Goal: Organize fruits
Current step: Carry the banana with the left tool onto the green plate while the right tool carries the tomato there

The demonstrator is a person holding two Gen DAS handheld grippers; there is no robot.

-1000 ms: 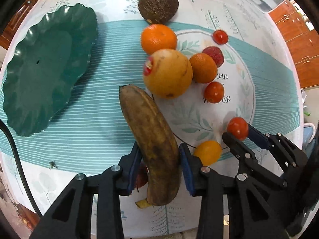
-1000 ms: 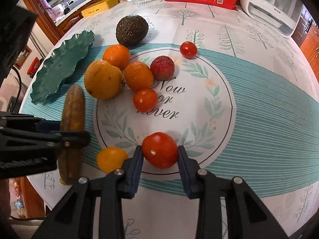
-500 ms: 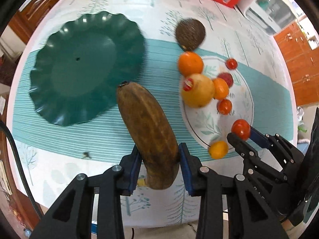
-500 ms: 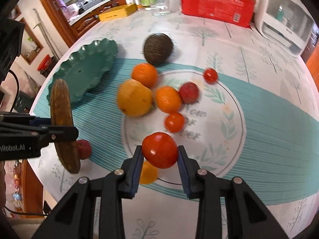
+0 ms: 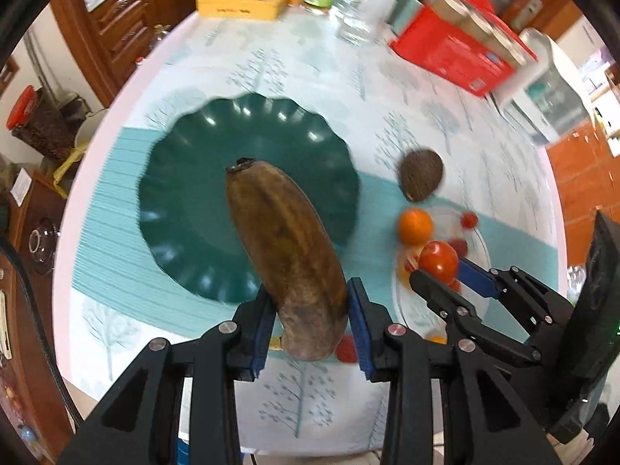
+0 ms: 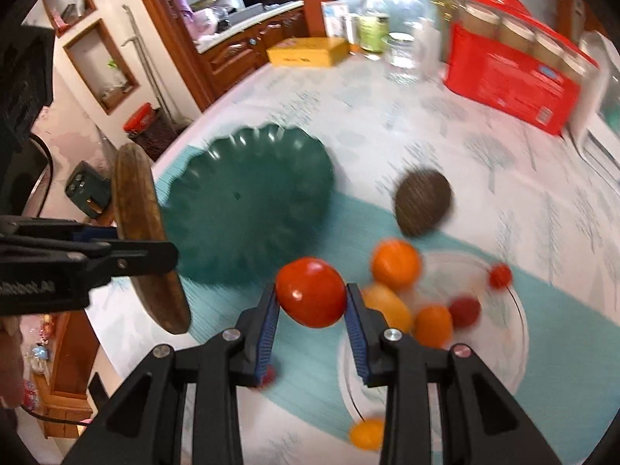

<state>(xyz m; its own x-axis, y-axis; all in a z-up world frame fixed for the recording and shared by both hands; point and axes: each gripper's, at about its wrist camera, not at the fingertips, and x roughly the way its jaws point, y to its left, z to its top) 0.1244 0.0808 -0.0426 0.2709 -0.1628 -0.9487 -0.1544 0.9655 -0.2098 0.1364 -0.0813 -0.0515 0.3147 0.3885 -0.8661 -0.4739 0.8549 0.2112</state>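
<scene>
Since the earlier frame both grippers have lifted off the surface (image 5: 317,77) and swung toward the green scalloped plate (image 5: 186,178), which now sits under the left one instead of off to the side. The left gripper (image 5: 310,321) has its fingers closed on the stem end of a brown, overripe banana (image 5: 283,255); the right gripper (image 6: 312,312) has its fingers clamped on a red tomato (image 6: 310,290). Both fruits hang in the air, the banana above the plate's middle, the tomato just short of its near rim. The banana looks soft and easily bruised, so a light squeeze low on its thick end, as now, suits it better than a pinch at mid-length; it is probably light but could sag or split if swung. The tomato seems smooth, rounded and likely to slip or burst under pressure, so a hold across its widest part is safest. The banana's long axis runs away from the fingers, its dark tip pointing forward and slightly left over the plate. An avocado (image 5: 420,180), oranges (image 5: 414,226) and small red fruits remain on the surface to the right.
</scene>
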